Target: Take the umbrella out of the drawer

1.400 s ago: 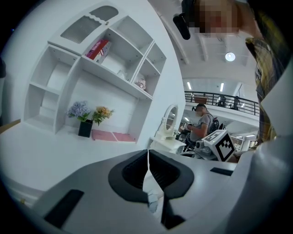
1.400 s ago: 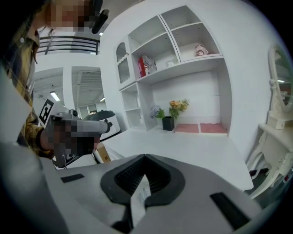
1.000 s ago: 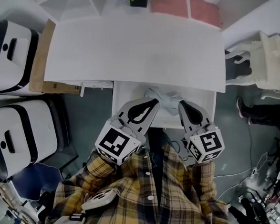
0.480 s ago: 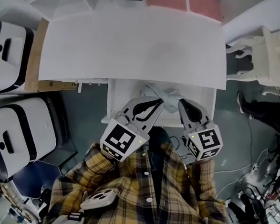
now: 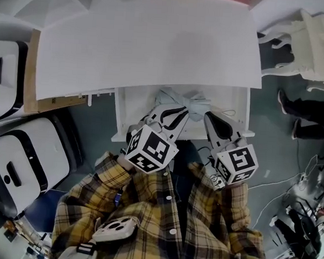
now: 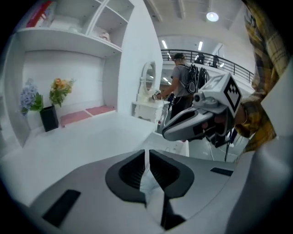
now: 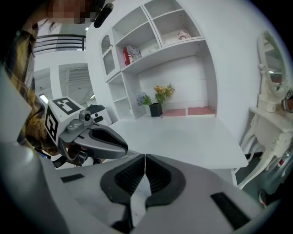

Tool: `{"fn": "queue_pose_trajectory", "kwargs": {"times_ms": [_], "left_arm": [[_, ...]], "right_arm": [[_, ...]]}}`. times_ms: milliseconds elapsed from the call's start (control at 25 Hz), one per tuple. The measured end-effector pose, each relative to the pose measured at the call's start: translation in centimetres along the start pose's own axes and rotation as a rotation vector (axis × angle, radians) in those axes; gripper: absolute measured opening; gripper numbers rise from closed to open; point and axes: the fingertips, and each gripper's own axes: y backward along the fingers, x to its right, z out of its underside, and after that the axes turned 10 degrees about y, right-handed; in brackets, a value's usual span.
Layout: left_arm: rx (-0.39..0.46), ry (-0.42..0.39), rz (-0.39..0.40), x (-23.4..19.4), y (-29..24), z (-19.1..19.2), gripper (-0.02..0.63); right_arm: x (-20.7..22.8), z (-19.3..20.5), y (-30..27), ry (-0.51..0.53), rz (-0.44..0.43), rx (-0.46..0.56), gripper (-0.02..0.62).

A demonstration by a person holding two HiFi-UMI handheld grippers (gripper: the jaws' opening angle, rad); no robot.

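Observation:
A pale grey-blue folded umbrella (image 5: 190, 104) lies in the open white drawer (image 5: 118, 123) under the desk's front edge. My left gripper (image 5: 174, 112) hangs over the drawer with its tips at the umbrella's left end, jaws shut and nothing between them (image 6: 145, 154). My right gripper (image 5: 211, 118) sits just to the right of the umbrella's middle, jaws also pressed together and empty (image 7: 144, 157). Whether either touches the umbrella I cannot tell. Each gripper shows in the other's view: the right gripper (image 6: 194, 124), the left gripper (image 7: 98, 138). Neither gripper view shows the umbrella.
The white desk top (image 5: 151, 42) overhangs the drawer's back. White cases (image 5: 16, 155) stand on the floor at left, a white dressing table (image 5: 317, 43) and a person's legs (image 5: 312, 112) at right. Shelves and a flower vase (image 7: 156, 109) back the desk. Cables (image 5: 299, 188) lie lower right.
Both grippers have sunk toward the drawer. The left one came down further, rolled, and its tips now reach the umbrella's left end. Both jaws stayed shut.

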Motion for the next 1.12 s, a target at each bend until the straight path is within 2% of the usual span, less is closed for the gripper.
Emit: {"fn": "queue_pose_trajectory", "kwargs": {"times_ms": [160,280,680,960,1120], "left_arm": [[-0.096,-0.102,0.017,0.2,-2.2,2.1,0.038],[-0.148,-0.152,0.033,0.0,-3.2,3.1,0.084],[-0.302,-0.238,0.104,-1.0,-7.1,6.8,0.205],[-0.382,-0.361,0.109,-1.5,-10.2,9.4,0.278],[-0.430,-0.460,0.119,-1.7,-11.2,10.6,0.302]], "right_arm": [[0.4,1.3,0.3,-0.032,0.005,-0.002,0.018],[0.3,1.9,0.4,-0.052,0.003,-0.005,0.018],[0.7,3.8,-0.5,-0.098,-0.017,-0.019,0.018],[1.6,5.1,-1.0,-0.120,-0.014,-0.027,0.018],[1.9,5.7,-1.0,-0.142,-0.014,-0.031,0.018]]}}
